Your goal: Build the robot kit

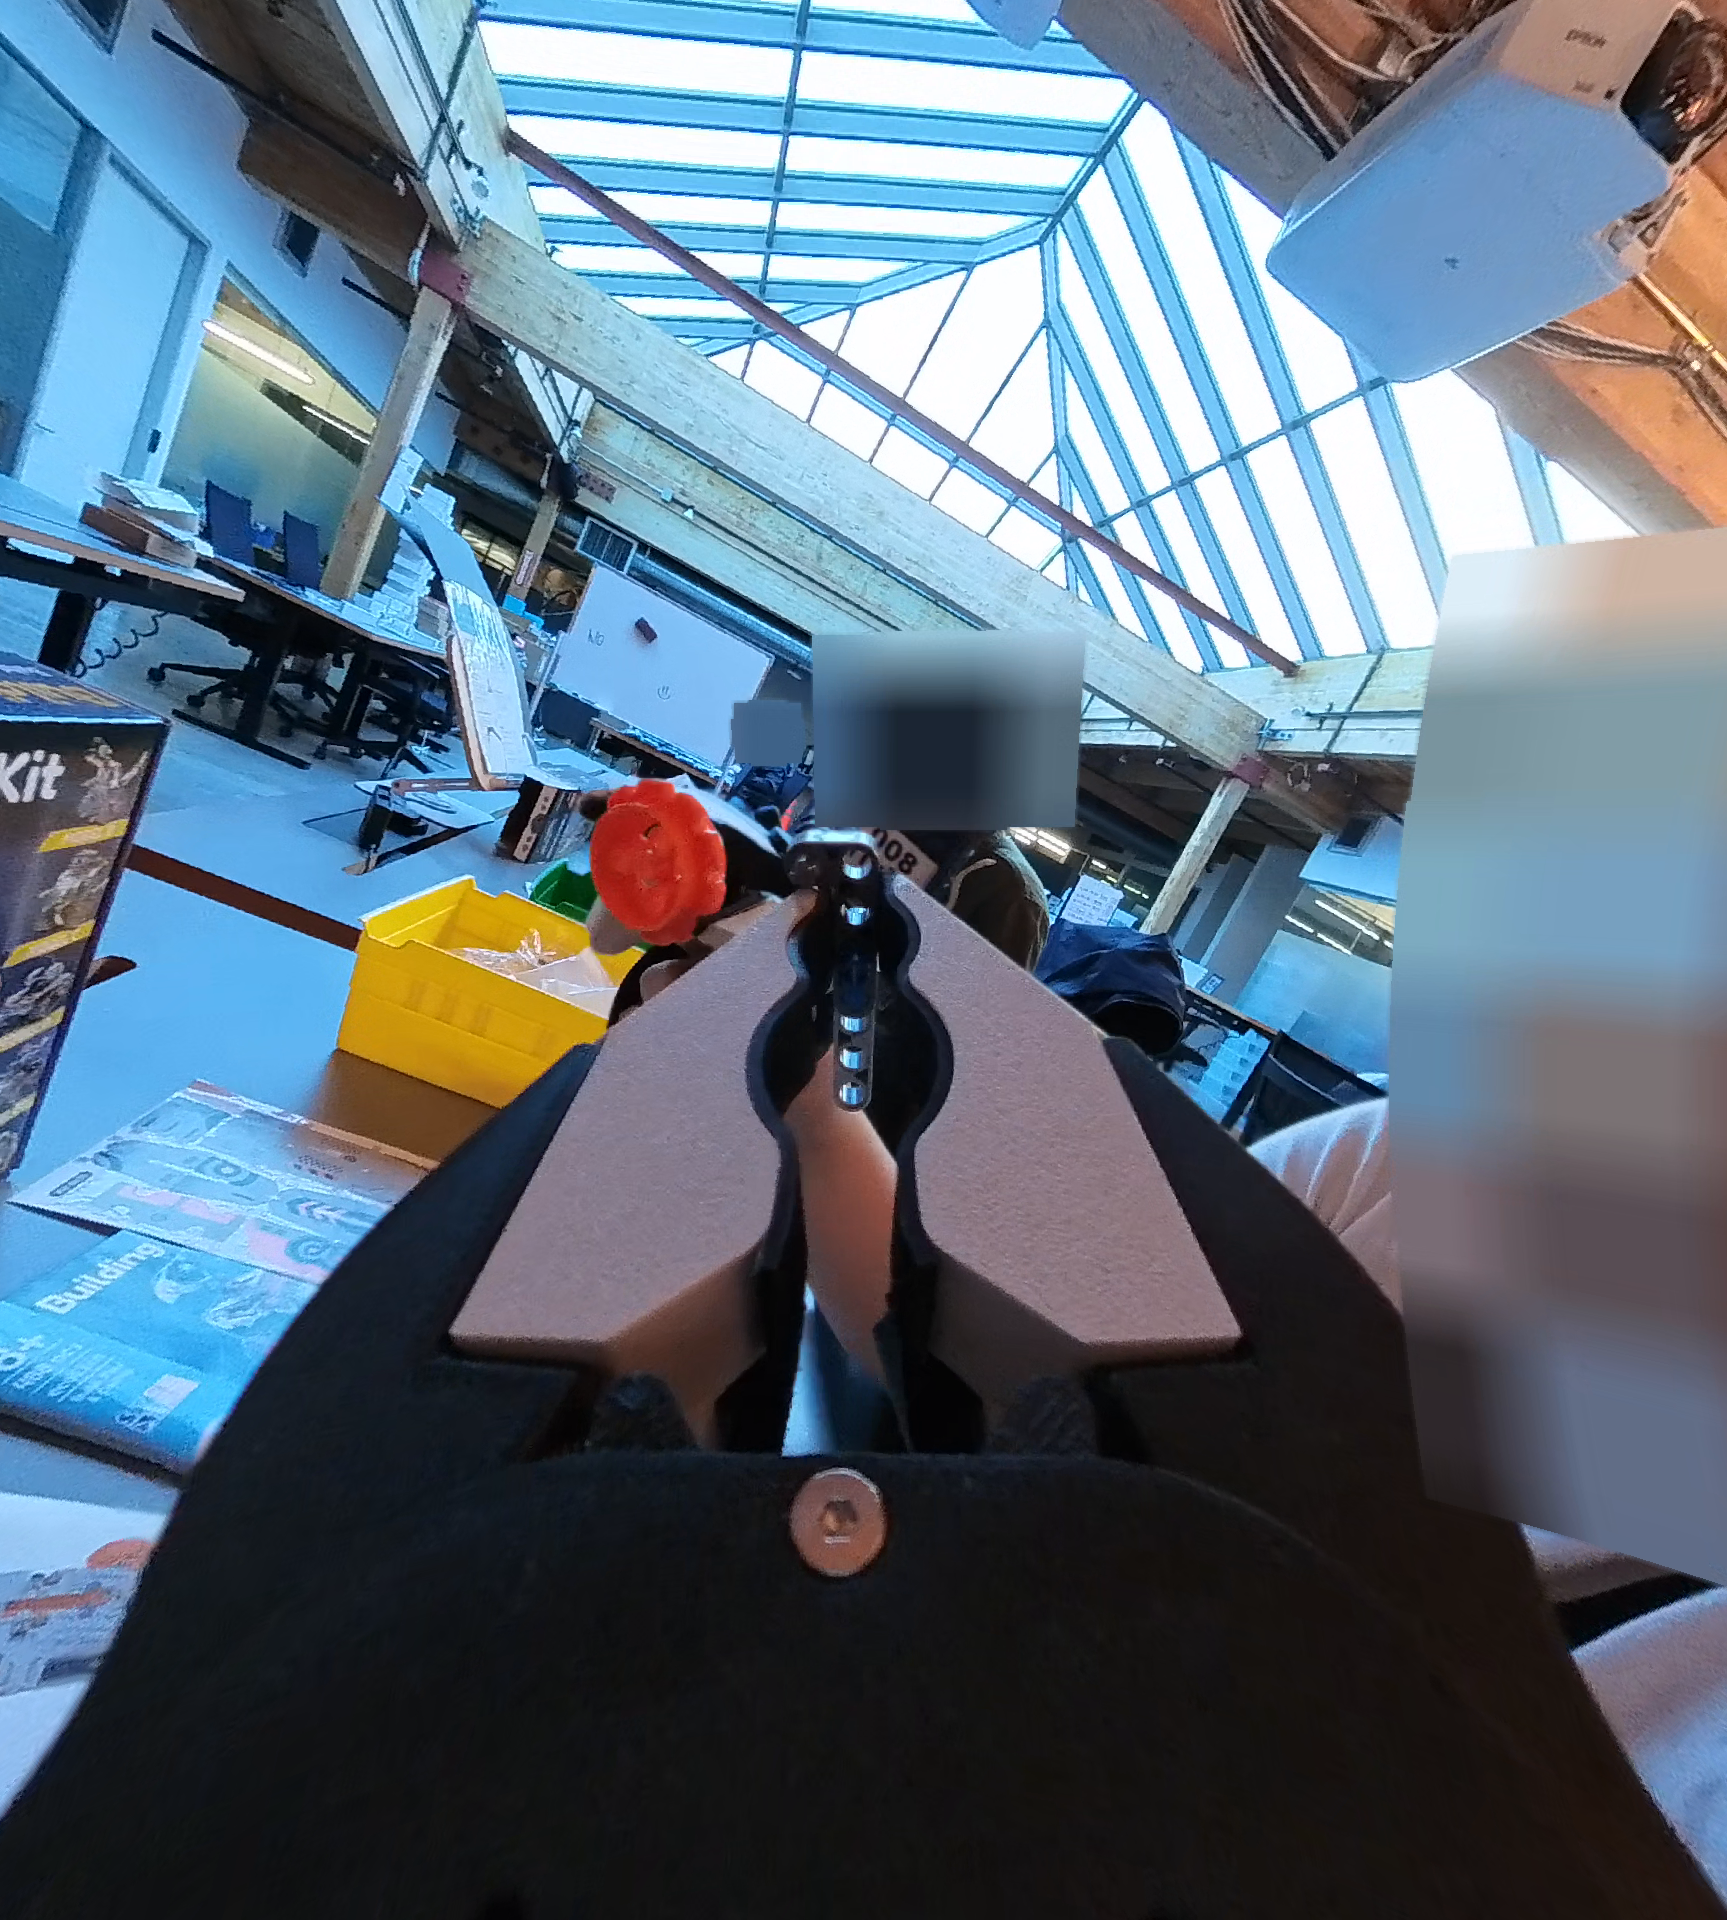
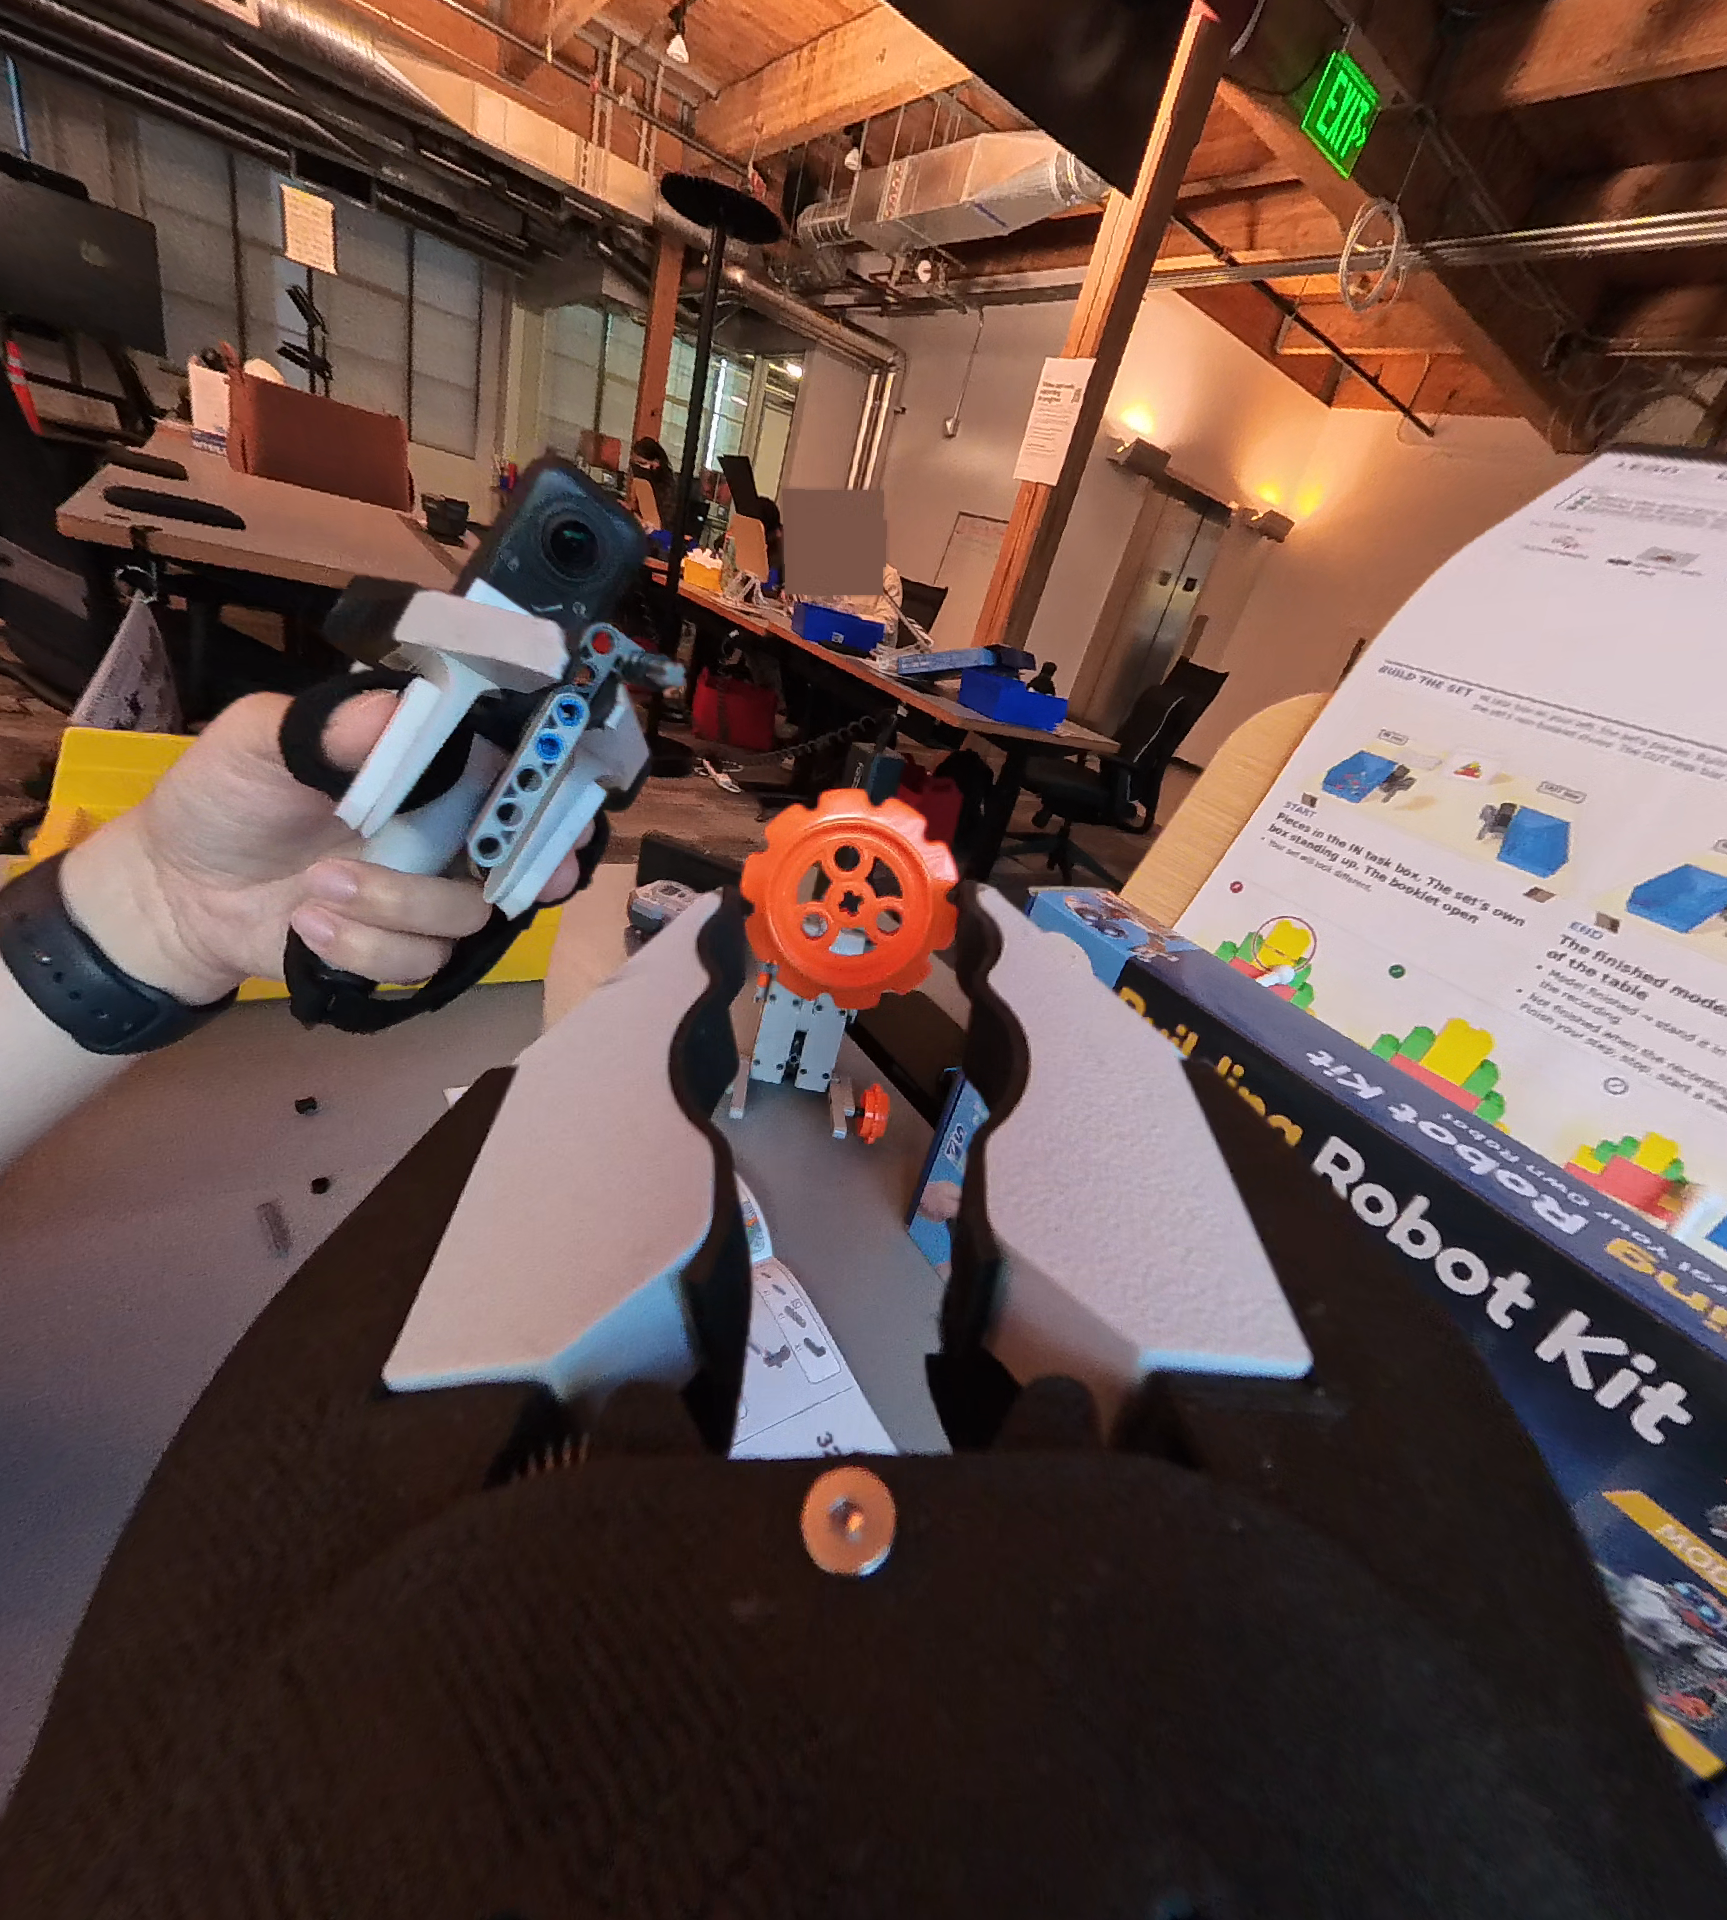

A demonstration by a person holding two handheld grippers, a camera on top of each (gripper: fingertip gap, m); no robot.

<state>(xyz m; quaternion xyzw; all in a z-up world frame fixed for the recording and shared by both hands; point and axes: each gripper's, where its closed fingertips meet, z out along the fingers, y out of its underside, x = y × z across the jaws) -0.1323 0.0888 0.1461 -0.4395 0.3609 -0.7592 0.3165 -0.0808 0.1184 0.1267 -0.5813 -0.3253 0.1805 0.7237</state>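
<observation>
My left gripper is shut on a grey perforated beam, held edge-on and raised off the table. The right wrist view shows that beam with blue pins, clamped in the left gripper's fingers in a person's hand. My right gripper is shut on an orange gear wheel by its rim, held up in the air right of the beam. The gear appears just left of the beam in the left wrist view. A small grey model with a small orange gear stands on the table behind it.
A yellow bin with clear bags sits on the grey table. A dark kit box lies at right, with an instruction sheet propped behind it. Booklets lie at left. Small black pins are scattered on the table. Some 7 centimetres of space lies between my two pairs of fingers.
</observation>
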